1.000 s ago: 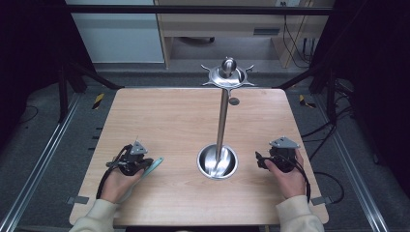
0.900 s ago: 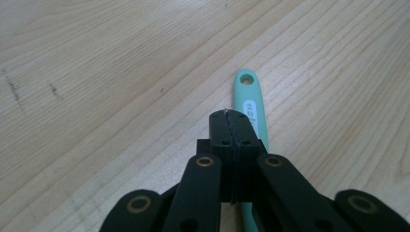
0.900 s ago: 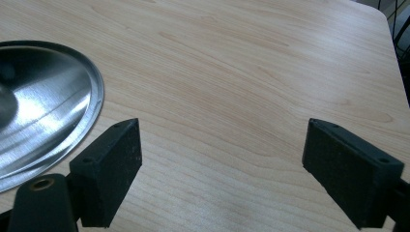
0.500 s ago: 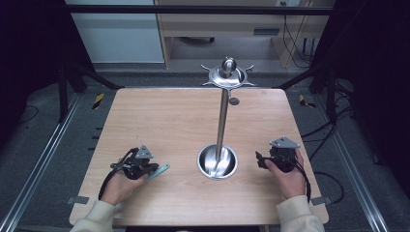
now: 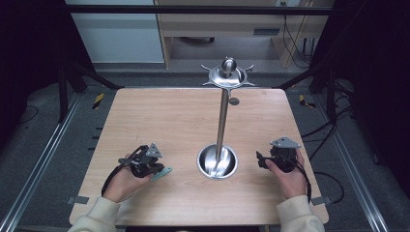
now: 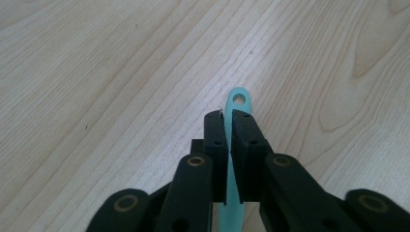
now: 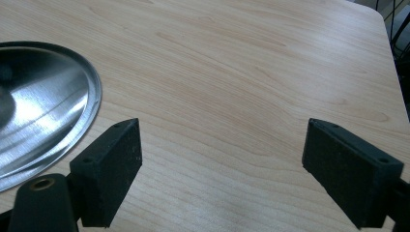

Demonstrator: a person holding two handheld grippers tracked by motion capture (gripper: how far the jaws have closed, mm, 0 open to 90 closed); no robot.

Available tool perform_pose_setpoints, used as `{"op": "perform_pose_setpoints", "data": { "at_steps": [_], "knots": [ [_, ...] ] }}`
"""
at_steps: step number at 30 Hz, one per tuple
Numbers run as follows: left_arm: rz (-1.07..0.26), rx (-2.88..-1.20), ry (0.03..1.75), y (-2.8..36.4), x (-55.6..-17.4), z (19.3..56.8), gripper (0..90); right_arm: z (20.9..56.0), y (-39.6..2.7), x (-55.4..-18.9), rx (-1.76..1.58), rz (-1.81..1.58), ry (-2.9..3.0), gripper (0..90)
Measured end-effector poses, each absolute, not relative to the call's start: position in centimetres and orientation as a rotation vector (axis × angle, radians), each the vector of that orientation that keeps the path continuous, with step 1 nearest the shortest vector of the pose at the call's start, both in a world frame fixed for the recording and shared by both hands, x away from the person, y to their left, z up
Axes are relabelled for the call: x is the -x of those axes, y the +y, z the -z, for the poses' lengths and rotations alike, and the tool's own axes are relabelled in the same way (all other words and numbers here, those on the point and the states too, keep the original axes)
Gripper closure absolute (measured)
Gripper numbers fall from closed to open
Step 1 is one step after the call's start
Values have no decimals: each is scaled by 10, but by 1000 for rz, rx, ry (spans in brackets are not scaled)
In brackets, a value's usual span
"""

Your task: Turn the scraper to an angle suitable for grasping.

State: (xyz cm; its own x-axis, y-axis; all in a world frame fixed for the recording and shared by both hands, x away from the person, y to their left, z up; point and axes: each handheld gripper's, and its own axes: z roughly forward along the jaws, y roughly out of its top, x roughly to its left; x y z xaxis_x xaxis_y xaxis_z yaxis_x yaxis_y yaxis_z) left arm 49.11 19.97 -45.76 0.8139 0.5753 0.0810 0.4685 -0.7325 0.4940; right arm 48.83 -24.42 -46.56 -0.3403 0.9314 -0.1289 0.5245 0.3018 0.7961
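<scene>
Near the table's (image 5: 145,116) front left, your left gripper (image 6: 227,116) pinches the teal utensil handle (image 6: 239,99), jaws narrow, just eased a little. Since a second ago it has lifted toward the steel stand (image 5: 218,162). Your right gripper (image 7: 222,159) waits wide, empty.

Both hands low near the table's front edge, one gripper closed down, the other spread wide.

The left hand (image 5: 126,180) rests near the front-left corner of the table (image 5: 164,116), sleeve entering over the front edge; its left gripper (image 5: 155,170) points toward the middle, jaws nearly together and just eased apart slightly, a thin teal strip (image 6: 238,104) between the pads. The right hand (image 5: 286,175) sits near the front-right corner, its right gripper (image 5: 261,160) aimed inward toward the left hand, jaws standing wide apart with nothing between them.
</scene>
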Motion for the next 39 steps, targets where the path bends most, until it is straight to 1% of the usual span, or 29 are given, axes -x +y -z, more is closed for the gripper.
{"op": "perform_pose_setpoints", "data": {
  "at_steps": [1,3,7,9,12,15,19,24,28,34,37,39],
  "knots": [
    [-303,-2582,783,194,-493,454,811,466,-244,-488,-1292,-889,1978,143],
    [-298,-2598,799,190,-496,450,776,466,-244,-488,-1290,-887,1980,143],
    [-214,-2678,792,183,-502,448,691,466,-244,-488,-1291,-892,1978,143],
    [-199,-2703,794,180,-504,448,660,465,-244,-488,-1293,-894,1979,143],
    [-200,-2716,796,178,-506,449,577,465,-244,-488,-1292,-897,1978,143],
    [-180,-2730,804,176,-509,451,554,465,-244,-488,-1293,-895,1978,143],
    [-154,-2748,799,176,-509,452,557,465,-244,-488,-1292,-897,1979,143],
    [-118,-2784,791,173,-511,455,601,465,-244,-489,-1288,-898,1979,143],
    [-120,-2800,800,172,-513,458,611,465,-244,-488,-1288,-901,1979,142],
    [-107,-2812,800,172,-516,462,656,465,-244,-488,-1289,-902,1980,143],
    [-112,-2810,800,171,-516,463,697,465,-244,-488,-1291,-902,1978,143],
    [-115,-2810,800,171,-516,463,705,465,-244,-488,-1291,-901,1979,143]
  ]
}}
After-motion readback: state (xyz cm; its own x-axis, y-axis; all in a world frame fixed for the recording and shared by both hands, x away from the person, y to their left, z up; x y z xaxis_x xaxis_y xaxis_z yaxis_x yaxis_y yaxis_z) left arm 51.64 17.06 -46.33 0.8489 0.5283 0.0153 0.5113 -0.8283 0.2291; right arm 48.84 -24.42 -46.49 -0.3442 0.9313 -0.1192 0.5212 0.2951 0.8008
